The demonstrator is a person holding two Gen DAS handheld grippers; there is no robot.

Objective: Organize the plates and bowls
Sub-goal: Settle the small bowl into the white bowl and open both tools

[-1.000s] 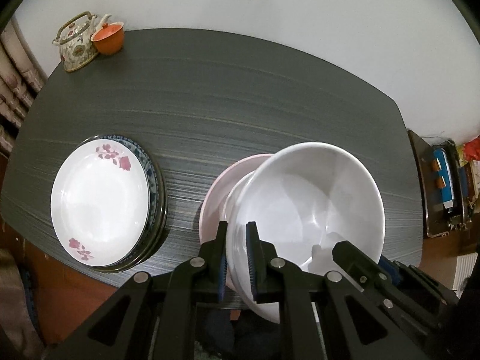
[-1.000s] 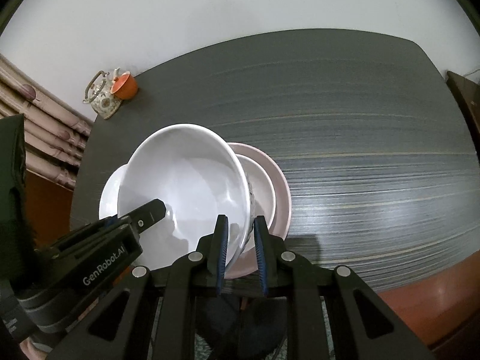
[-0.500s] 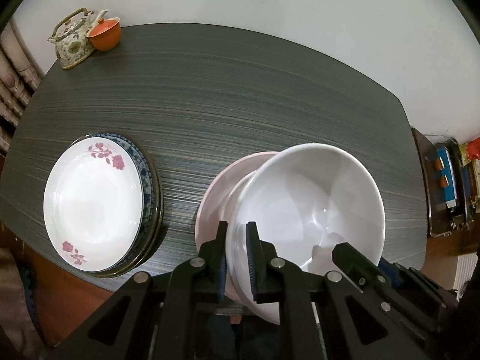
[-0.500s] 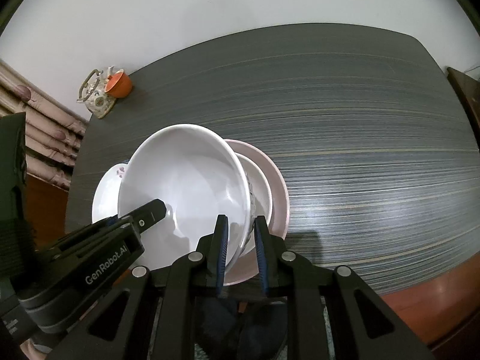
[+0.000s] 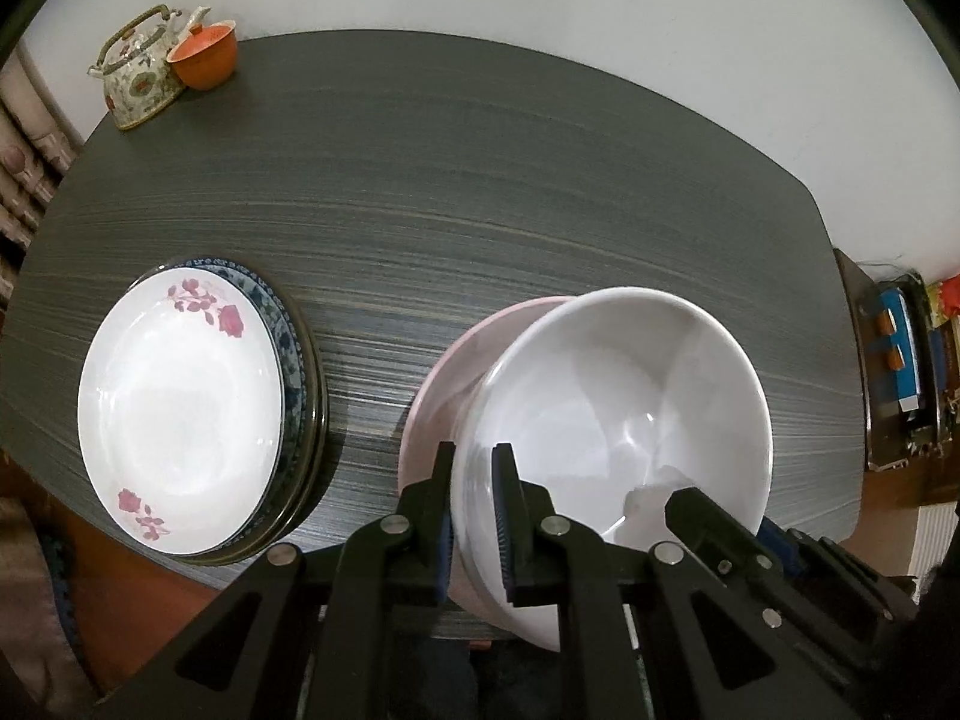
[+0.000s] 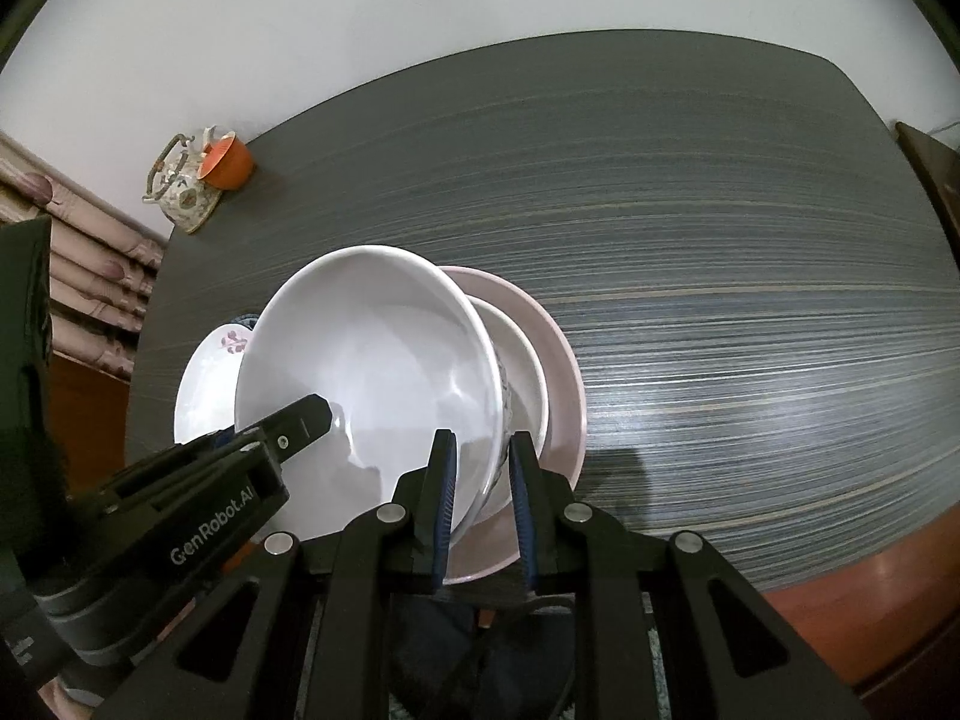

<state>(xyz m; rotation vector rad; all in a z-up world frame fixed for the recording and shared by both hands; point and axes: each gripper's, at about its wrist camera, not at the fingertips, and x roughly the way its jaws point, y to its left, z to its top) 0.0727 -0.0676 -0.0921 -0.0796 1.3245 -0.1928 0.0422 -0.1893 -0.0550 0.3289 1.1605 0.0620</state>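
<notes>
A large white bowl (image 5: 624, 408) hangs over a pink plate (image 5: 432, 402) near the table's front edge. My left gripper (image 5: 473, 456) is shut on its near-left rim. In the right wrist view the same white bowl (image 6: 372, 372) covers most of a smaller bowl (image 6: 525, 372) sitting on the pink plate (image 6: 567, 396). My right gripper (image 6: 482, 441) is shut on the big bowl's rim at the opposite side. I cannot tell whether the big bowl touches the smaller one. One finger (image 6: 300, 420) of the left gripper reaches into the bowl.
A white plate with pink flowers (image 5: 180, 414) tops a blue-patterned plate stack (image 5: 294, 348) at the left. A floral teapot (image 5: 138, 78) and an orange cup (image 5: 204, 60) stand at the far left corner of the dark table (image 5: 510, 192). A wall runs behind.
Both grippers keep their hold on the white bowl's rim. The bowl and the hands have hardly shifted.
</notes>
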